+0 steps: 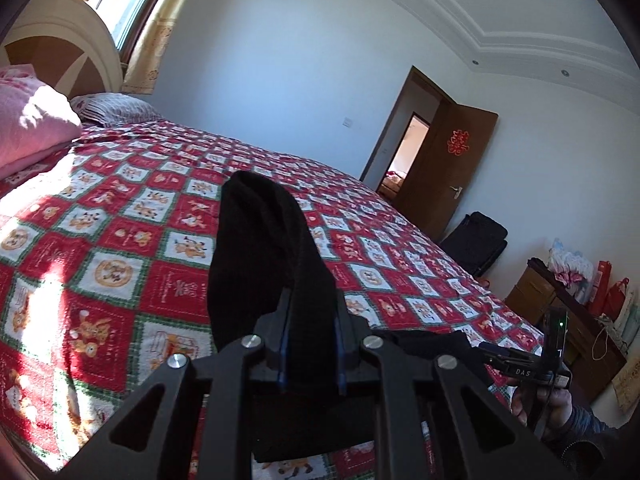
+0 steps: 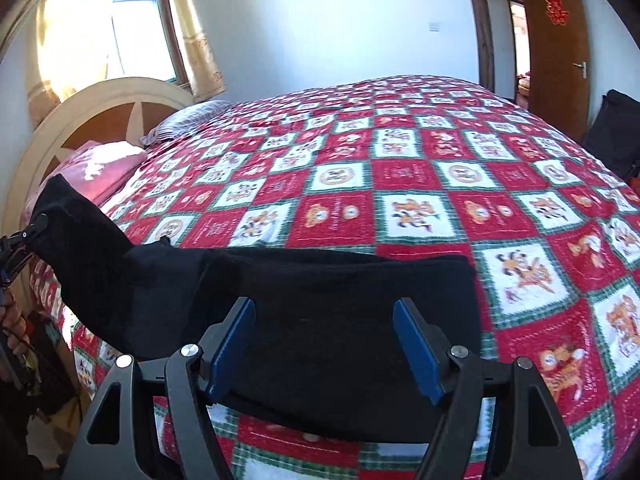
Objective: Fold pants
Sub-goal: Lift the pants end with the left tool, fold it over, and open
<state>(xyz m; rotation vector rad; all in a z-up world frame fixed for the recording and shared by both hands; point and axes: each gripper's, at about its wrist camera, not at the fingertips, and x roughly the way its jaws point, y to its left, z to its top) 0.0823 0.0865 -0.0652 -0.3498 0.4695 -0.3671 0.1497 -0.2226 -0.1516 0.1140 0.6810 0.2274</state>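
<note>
Left gripper (image 1: 310, 344): jaws clamped on one end of the black pants (image 1: 264, 256). That end is lifted off the bed (image 1: 120, 216) and stands up out of the jaws as a rounded, slack fold, tilted away from them.

Right gripper (image 2: 324, 344): jaws wide apart, nothing pinched. The pants (image 2: 320, 312) are seen between and just beyond the blue pads (image 2: 234, 344), lying on the quilt; whether the pads touch the cloth cannot be told.

Key relation: the long axis of the garment runs crosswise to the right jaws, from the flat squared end off their right side to the raised end off their far left, where the left gripper (image 2: 28, 240) is seen holding it. The free flat end is nearer the right hand; the lifted end is already taken by the left.

Judgement: the next fold is likely made by carrying the held end along that axis toward the flat end, with the right jaws either closed on the near edge or used as an anchor.

Materials: the pants are matte black, soft, knit-like, thick, drape heavily and show few creases. The quilt is a padded red, white and green check with cartoon prints, slightly rumpled; some cling against the black cloth is to be expected.
</note>
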